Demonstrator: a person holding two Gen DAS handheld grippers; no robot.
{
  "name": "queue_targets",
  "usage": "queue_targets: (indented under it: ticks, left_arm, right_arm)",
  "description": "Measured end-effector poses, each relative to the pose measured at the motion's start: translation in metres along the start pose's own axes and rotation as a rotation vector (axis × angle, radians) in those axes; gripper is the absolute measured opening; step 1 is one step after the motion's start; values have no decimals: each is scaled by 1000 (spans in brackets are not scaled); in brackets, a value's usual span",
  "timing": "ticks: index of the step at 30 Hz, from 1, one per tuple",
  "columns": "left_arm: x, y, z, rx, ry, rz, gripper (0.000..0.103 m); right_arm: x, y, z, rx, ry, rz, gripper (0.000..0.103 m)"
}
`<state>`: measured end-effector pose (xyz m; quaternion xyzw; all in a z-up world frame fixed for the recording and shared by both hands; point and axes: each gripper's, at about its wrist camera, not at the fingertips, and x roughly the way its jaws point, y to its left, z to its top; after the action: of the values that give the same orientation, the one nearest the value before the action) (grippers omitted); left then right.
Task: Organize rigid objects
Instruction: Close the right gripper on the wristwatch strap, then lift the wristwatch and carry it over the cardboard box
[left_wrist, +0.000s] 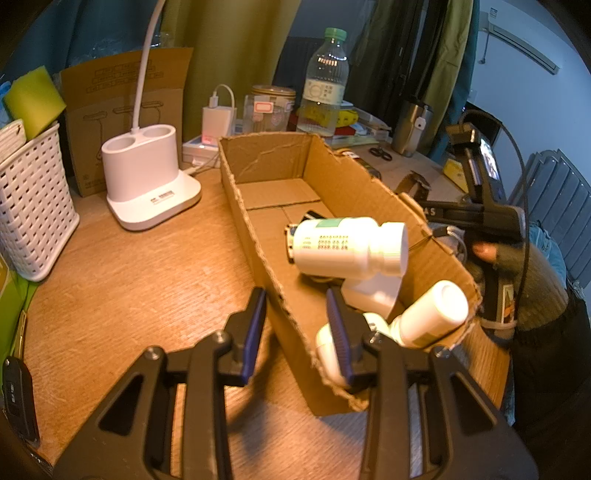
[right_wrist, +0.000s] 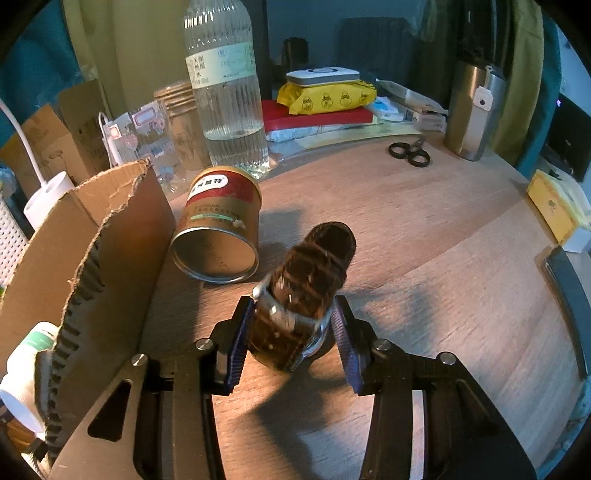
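Note:
An open cardboard box (left_wrist: 258, 214) lies on the wooden table and holds several white bottles, one big one (left_wrist: 347, 243) on top and another (left_wrist: 432, 314) leaning in the near corner. My left gripper (left_wrist: 295, 321) straddles the box's near side wall, one finger outside and one inside, shut on the cardboard. My right gripper (right_wrist: 291, 332) is shut on a brown leather watch (right_wrist: 306, 280) with a metal buckle, which stands on the table just right of the box wall (right_wrist: 110, 240). A red and gold tin (right_wrist: 218, 229) lies on its side beyond the watch.
A water bottle (right_wrist: 229, 92), jars, scissors (right_wrist: 409, 152) and a steel tumbler (right_wrist: 472, 110) crowd the far edge. A yellow box (right_wrist: 557, 206) sits at the right. Left of the cardboard box are a white lamp base (left_wrist: 147, 184), a white basket (left_wrist: 29, 206) and a car key (left_wrist: 18, 398).

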<state>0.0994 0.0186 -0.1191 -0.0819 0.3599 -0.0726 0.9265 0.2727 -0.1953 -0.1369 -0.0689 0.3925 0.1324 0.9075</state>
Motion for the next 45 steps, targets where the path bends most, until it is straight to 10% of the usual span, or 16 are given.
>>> queue_targets:
  ticks: [45]
  left_arm:
    - [0, 0, 0, 0, -2, -1, 36]
  right_arm:
    - [-109, 57, 10, -118, -219, 87, 45]
